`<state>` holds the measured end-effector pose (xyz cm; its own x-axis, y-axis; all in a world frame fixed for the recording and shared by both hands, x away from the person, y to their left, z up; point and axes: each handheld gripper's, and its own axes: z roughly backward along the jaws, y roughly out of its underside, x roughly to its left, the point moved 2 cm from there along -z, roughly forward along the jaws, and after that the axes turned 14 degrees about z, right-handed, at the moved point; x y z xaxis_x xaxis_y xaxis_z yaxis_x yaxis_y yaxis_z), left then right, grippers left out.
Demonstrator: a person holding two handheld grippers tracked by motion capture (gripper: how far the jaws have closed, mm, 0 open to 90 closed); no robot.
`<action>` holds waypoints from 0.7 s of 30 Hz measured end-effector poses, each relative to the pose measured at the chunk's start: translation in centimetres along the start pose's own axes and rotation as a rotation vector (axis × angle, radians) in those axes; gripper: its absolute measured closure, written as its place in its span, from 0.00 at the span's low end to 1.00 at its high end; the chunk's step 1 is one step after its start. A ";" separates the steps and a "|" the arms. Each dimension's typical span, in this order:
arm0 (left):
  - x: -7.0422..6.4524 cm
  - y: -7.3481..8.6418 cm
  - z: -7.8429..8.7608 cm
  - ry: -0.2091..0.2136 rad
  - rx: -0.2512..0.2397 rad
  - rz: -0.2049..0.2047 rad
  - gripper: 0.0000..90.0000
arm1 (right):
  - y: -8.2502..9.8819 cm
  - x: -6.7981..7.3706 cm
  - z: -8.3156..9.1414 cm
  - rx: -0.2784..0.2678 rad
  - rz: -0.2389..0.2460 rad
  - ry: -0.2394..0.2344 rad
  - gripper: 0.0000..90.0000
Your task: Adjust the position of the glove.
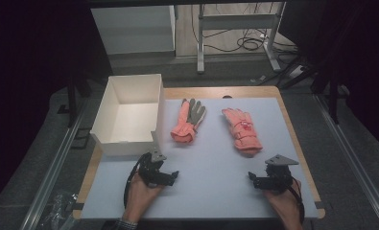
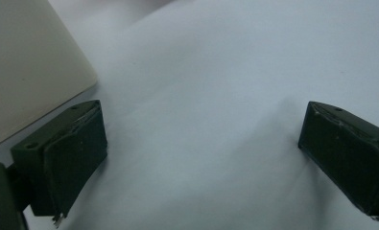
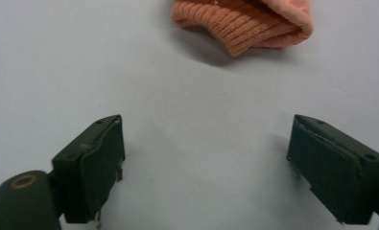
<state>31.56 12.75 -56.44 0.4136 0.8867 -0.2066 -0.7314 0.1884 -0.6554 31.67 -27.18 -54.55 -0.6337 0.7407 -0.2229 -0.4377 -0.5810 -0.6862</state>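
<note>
Two pink gloves lie on the pale mat (image 1: 211, 163). The left glove (image 1: 188, 120) shows a grey palm, and the right glove (image 1: 242, 130) lies fingers away from me. My left gripper (image 1: 159, 171) rests low near the front of the mat, just in front of the white box (image 1: 129, 115). Its jaws stand open with only mat between them (image 2: 201, 153), and a box corner (image 2: 29, 72) is close on the left. My right gripper (image 1: 268, 179) sits in front of the right glove. It is open too (image 3: 206, 167), with the glove's knitted cuff (image 3: 244, 21) a short way ahead.
The open white box stands at the mat's back left, its inside bare. A wooden table edge (image 1: 297, 139) frames the mat. Beyond the table are metal legs and cables (image 1: 247, 43) on the floor.
</note>
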 end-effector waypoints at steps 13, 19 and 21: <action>0.0 0.0 0.0 0.004 -0.007 0.003 0.03 | -0.1 0.0 0.0 0.010 0.000 0.001 0.13; 0.0 0.0 0.0 0.005 -0.010 0.005 0.03 | -0.3 0.2 -0.1 0.017 -0.017 0.008 0.11; 0.0 0.0 0.0 0.006 -0.010 0.005 0.03 | -0.5 0.3 -0.2 0.027 -0.018 0.017 0.11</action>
<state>31.55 12.77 -56.49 0.4130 0.8852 -0.2139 -0.7279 0.1797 -0.6617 31.77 -26.61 -54.40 -0.6151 0.7565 -0.2222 -0.4660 -0.5761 -0.6715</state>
